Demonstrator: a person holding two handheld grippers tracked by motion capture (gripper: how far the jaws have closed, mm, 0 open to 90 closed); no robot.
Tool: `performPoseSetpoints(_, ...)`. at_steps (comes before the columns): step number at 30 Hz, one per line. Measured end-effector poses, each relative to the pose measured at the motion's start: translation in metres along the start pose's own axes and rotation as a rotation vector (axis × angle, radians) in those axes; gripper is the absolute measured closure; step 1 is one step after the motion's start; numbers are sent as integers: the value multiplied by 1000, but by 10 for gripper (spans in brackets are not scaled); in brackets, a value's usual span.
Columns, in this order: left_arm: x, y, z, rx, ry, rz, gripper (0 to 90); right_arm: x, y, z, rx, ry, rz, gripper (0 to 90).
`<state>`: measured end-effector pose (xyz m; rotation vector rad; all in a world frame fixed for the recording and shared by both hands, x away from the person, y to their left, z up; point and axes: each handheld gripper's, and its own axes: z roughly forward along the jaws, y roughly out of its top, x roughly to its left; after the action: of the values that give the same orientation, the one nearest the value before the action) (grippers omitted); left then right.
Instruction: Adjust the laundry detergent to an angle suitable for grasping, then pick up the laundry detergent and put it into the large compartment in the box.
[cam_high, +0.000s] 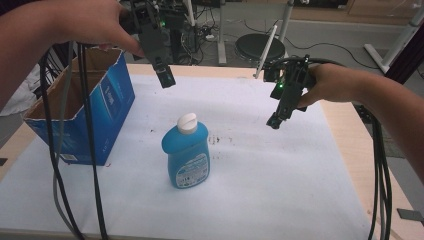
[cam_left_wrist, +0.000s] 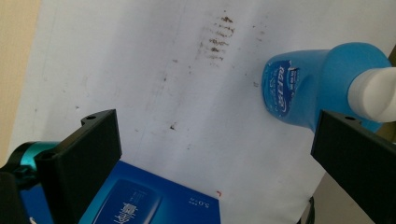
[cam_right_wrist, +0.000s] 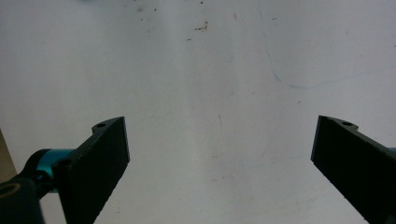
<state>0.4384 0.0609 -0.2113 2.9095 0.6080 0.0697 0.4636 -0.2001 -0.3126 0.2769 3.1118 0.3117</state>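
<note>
I judge nothing is grasped yet: the blue bottle stands upright just right of the cardboard box, while my left gripper and right gripper hover above it, jaws apart.

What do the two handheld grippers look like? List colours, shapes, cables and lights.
The left gripper and right gripper are black, each lit by a small green light. Their jaws are flat, black, angular blocks with a screw hole near the tip, mounted on teal fittings. Black and grey cables trail from both. The forearms are bare; no sleeves show.

White-covered table with bottle, box
</note>
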Motion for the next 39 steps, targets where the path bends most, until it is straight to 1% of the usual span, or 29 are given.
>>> performPoseSetpoints(4,0,1,1,11,9,-4,16,1,0,-1,1,1,8,34)
performPoseSetpoints(7,-1,0,2,15,4,-6,17,2,0,-2,-2,-1,5,34)
performPoseSetpoints(9,-2,0,2,17,-3,-13,16,1,0,-2,-5,0,12,34)
performPoseSetpoints(10,-2,-1,2,16,-7,-10,17,1,-1,-2,-6,-3,4,34)
performPoseSetpoints(11,-3,-1,1,9,-6,-13,17,1,-1,-2,1,-6,4,34)
performPoseSetpoints(13,-5,-1,-3,-14,-9,-33,17,1,-1,-2,3,-6,6,34)
performPoseSetpoints(14,-8,-2,-4,-28,-18,-39,16,0,-2,-1,-4,-8,-1,34)
performPoseSetpoints(15,-10,-2,-4,-36,-25,-45,17,1,-2,-2,-3,-9,7,34)
performPoseSetpoints(17,-16,-1,-3,-43,-35,-46,17,1,-2,-3,-9,-11,4,34)
performPoseSetpoints(18,-20,-1,-3,-40,-41,-46,17,1,-3,-3,-7,-14,4,34)
performPoseSetpoints(20,-20,-1,-3,-40,-41,-46,16,1,-3,-3,-4,-14,4,34)
performPoseSetpoints(21,-31,0,1,-32,-44,-49,17,2,-3,-3,4,-12,5,34)
performPoseSetpoints(23,-38,1,4,-26,-51,-55,17,3,-4,-3,7,-11,-1,34)
performPoseSetpoints(24,-38,1,4,-26,-51,-55,16,3,-4,-3,7,-11,-1,34)
performPoseSetpoints(25,-43,1,5,-21,-63,-54,16,4,-4,-3,5,-9,6,34)
performPoseSetpoints(26,-43,1,5,-21,-63,-54,17,4,-4,-3,5,-9,6,34)
performPoseSetpoints(28,-51,3,8,-10,-62,-49,17,4,-6,-3,2,-12,8,34)
performPoseSetpoints(29,-54,4,9,-10,-65,-47,17,5,-6,-2,-3,-13,11,34)
performPoseSetpoints(30,-57,5,9,-15,-66,-47,16,5,-6,-2,1,-12,3,34)
performPoseSetpoints(32,-61,6,11,-19,-72,-45,16,7,-5,-1,1,-11,12,34)
performPoseSetpoints(33,-63,7,12,-19,-71,-43,16,7,-5,-1,6,-11,2,34)
performPoseSetpoints(39,-72,7,19,-19,-83,-48,17,10,-5,-3,-1,-12,7,34)
